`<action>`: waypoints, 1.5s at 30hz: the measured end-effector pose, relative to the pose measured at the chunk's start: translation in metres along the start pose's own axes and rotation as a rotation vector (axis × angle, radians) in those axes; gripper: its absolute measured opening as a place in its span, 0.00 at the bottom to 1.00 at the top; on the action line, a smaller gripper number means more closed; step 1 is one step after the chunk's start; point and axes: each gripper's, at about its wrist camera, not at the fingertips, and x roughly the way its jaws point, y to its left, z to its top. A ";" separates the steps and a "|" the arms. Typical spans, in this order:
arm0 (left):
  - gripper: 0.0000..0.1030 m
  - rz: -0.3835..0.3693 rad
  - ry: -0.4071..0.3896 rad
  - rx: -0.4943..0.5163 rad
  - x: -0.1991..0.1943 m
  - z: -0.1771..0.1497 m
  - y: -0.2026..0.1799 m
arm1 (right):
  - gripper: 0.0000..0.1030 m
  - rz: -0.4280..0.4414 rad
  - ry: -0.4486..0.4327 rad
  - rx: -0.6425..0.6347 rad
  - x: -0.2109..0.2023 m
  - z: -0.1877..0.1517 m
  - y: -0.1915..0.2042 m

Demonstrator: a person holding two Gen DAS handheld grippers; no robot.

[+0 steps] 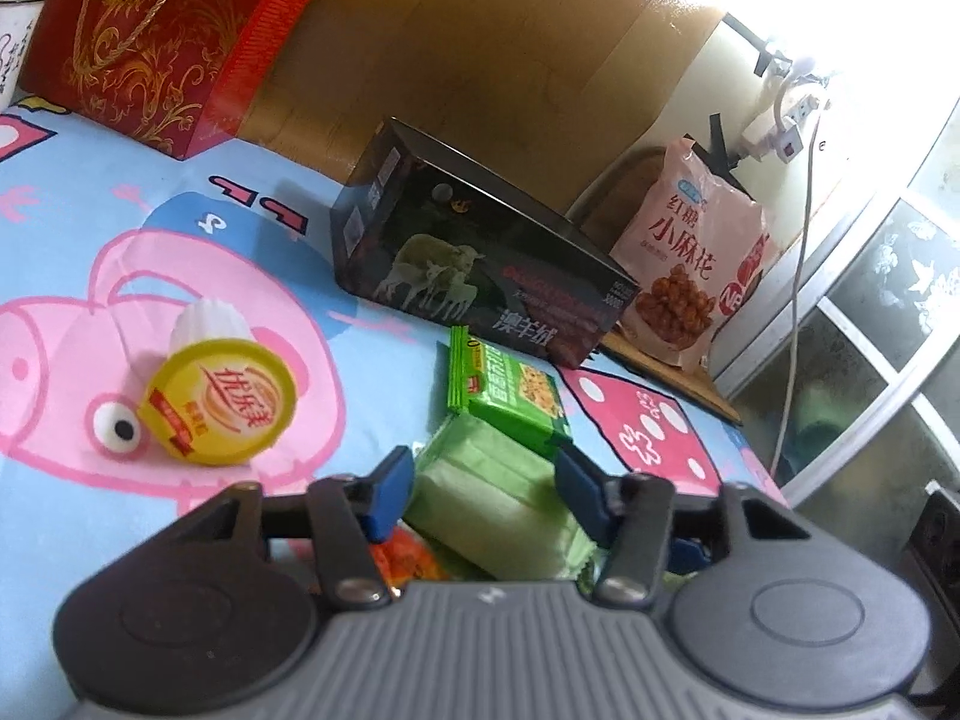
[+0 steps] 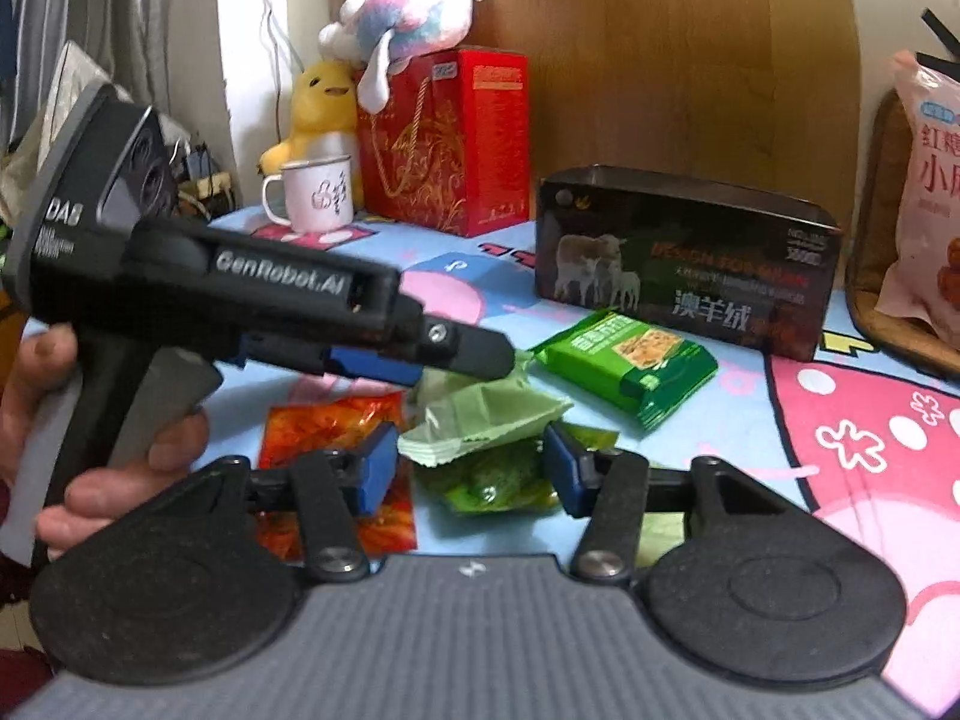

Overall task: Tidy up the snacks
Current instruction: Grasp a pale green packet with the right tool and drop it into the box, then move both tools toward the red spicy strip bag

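My left gripper (image 1: 485,480) has its jaws wide around a pale green snack packet (image 1: 498,504), which lies between its blue pads; I cannot tell whether they press it. In the right wrist view the left gripper (image 2: 420,360) reaches in from the left over the same packet (image 2: 480,420). My right gripper (image 2: 471,468) is open and empty, low above a green pickle pouch (image 2: 492,483) and an orange-red pouch (image 2: 336,420). A dark green cracker pack (image 2: 630,369) lies beyond. An open dark box (image 2: 684,258) stands behind it. A yellow-lidded cup (image 1: 216,396) lies on its side at left.
A red gift bag (image 2: 447,144) with plush toys (image 2: 414,6) on it and a white enamel mug (image 2: 315,192) stand at the back. A pink snack bag (image 1: 690,264) leans at the right on a wooden board. The cartoon bedsheet (image 1: 90,276) covers the surface.
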 end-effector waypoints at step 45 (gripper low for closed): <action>0.56 0.149 -0.109 0.123 -0.075 -0.012 -0.015 | 0.61 0.060 -0.132 0.171 -0.050 0.000 -0.039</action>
